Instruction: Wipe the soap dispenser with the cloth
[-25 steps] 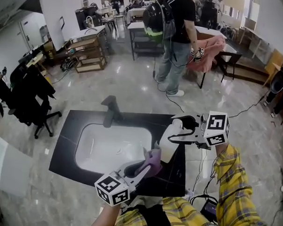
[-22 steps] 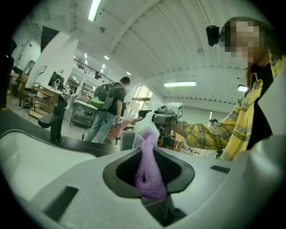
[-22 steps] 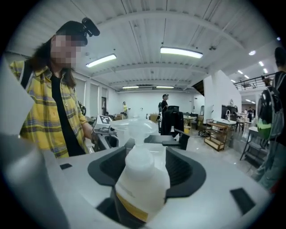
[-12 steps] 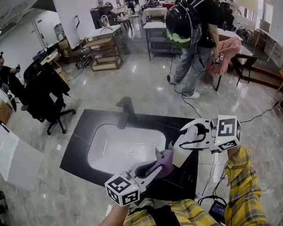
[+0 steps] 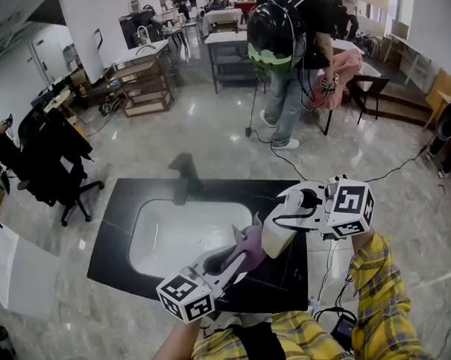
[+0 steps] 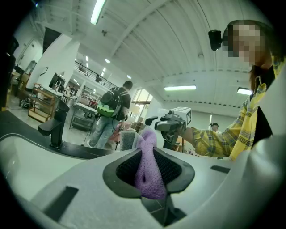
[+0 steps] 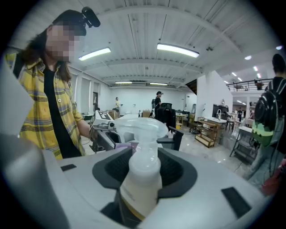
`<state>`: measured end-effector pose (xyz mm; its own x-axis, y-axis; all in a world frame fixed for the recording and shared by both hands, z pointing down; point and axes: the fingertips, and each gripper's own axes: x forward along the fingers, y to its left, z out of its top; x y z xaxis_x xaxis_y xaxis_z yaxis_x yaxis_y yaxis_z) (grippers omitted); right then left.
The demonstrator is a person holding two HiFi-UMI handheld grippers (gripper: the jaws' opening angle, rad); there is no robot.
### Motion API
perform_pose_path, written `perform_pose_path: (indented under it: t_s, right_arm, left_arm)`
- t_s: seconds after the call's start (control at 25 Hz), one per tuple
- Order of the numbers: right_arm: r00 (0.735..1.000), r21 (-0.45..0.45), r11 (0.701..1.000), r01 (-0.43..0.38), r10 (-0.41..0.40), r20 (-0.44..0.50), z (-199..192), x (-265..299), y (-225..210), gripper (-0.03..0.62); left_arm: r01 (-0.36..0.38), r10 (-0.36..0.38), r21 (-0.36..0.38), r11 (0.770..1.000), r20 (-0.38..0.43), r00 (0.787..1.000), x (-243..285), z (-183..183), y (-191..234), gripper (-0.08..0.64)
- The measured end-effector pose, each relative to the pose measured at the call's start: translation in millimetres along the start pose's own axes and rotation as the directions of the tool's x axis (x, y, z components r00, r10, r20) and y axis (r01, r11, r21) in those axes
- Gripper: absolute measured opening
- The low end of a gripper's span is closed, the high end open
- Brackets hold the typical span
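Note:
A white soap dispenser with a pump head stands upright above the black counter's right end, with my right gripper shut on its upper body. In the right gripper view the bottle fills the gap between the pads of that gripper. My left gripper is shut on a purple cloth, whose free end touches the bottle's left side. In the left gripper view the cloth hangs pinched between the jaws, and the right gripper shows just beyond it.
A white sink basin is set in the black counter, with a dark faucet behind it. A person with a backpack stands beyond the counter, and a black office chair is at the left. Cables lie on the floor at the right.
My left gripper has carried the cloth a little up against the bottle's side. The right gripper has stayed round the dispenser in nearly the same place.

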<state>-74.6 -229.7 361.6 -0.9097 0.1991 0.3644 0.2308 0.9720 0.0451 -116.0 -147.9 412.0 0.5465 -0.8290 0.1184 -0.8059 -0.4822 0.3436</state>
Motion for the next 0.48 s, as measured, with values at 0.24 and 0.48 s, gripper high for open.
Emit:
perform_pose_path:
  t_s: [0.24, 0.48]
  right_arm:
    - [0.991, 0.045, 0.990, 0.135, -0.135, -0.003, -1, -9, -4, 0.167]
    - [0.962, 0.094, 0.958, 0.272, -0.272, -0.015, 0, -12, -10, 0.167]
  left_arm:
    - [0.017, -0.017, 0.007, 1.000, 0.001, 1.000, -1, 4, -4, 0.066]
    - [0.036, -0.036, 0.026, 0.999, -0.001, 0.999, -6, 11, -5, 0.066]
